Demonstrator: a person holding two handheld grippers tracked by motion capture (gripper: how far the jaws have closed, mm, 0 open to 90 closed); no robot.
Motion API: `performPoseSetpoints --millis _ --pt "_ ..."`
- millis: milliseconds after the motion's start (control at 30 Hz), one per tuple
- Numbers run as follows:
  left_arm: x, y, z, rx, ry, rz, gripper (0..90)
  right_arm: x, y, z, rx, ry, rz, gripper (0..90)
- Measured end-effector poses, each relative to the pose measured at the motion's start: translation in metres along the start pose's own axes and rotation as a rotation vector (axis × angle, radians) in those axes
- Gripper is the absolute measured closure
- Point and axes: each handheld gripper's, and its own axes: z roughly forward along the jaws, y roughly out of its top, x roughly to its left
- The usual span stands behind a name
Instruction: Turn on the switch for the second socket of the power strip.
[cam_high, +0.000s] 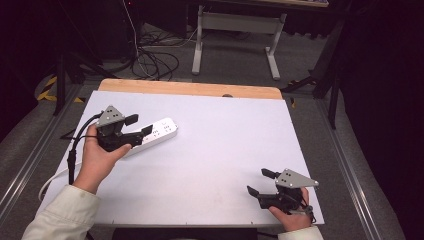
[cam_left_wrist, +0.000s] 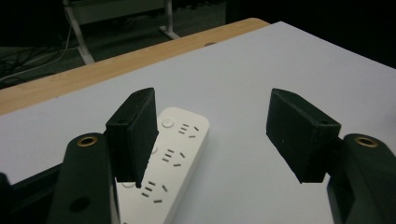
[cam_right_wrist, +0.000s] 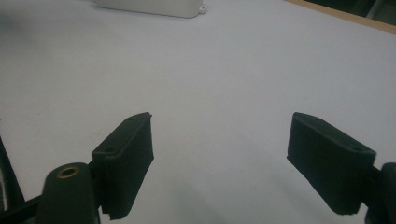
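A white sheet covers the tabletop (cam_high: 210, 150), leaving a bare strip of pale wood along its far edge; beyond lies grey floor with tangled cables and the legs of another table. From the high view, my left gripper (cam_high: 139, 126) hovers at the near end of the long white plastic power strip (cam_high: 159, 131), which lies flat and slantwise ahead of its jaws. The jaws stand spread, with nothing between them. My right gripper (cam_high: 260, 182) rests well apart at the near right corner, its jaws also spread and holding nothing.

In the left gripper view, the power strip (cam_left_wrist: 175, 158) sits low and to the left of the gap, partly behind my left finger (cam_left_wrist: 133, 135), while my right finger (cam_left_wrist: 299, 133) hangs over bare sheet. I judge the step in hand is grasping the strip, and I am off-centre for it. To do it well I should shift the tongs leftward until the strip's body lies midway in the gap, square the jaws across its narrow width, lower until the pads flank its side walls, and only then squeeze, so the strip does not skid on the smooth sheet.

In the right gripper view, the strip (cam_right_wrist: 149, 7) lies far ahead at the top edge. Both black pads are wide apart over plain sheet, free to steady the far end if it swings.
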Motion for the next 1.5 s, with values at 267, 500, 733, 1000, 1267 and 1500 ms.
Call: performPoseSetpoints --millis 267,500,733,1000,1267,1500 --pt "-0.017 -0.004 -0.022 -0.045 -0.068 0.019 27.0 0.000 0.000 -0.001 -0.001 -0.001 0.001 22.8" --pt "-0.025 -0.024 -0.035 -0.073 -0.153 0.006 22.7 0.001 0.000 -0.001 -0.002 0.001 0.000 22.8" --pt "-0.028 -0.046 -0.047 -0.098 -0.207 0.031 18.6 0.001 0.000 0.000 -0.003 0.009 0.000 22.6" --pt "-0.022 -0.068 -0.051 -0.114 -0.262 0.062 15.4 0.002 0.000 0.000 -0.009 0.023 -0.001 22.6" --pt "-0.020 -0.087 -0.051 -0.074 -0.241 0.027 19.0 0.002 0.001 -0.002 -0.013 0.035 -0.009 22.4" --pt "-0.019 -0.102 -0.044 -0.076 -0.256 0.009 20.7 0.002 0.001 -0.002 -0.012 0.040 -0.014 22.4"
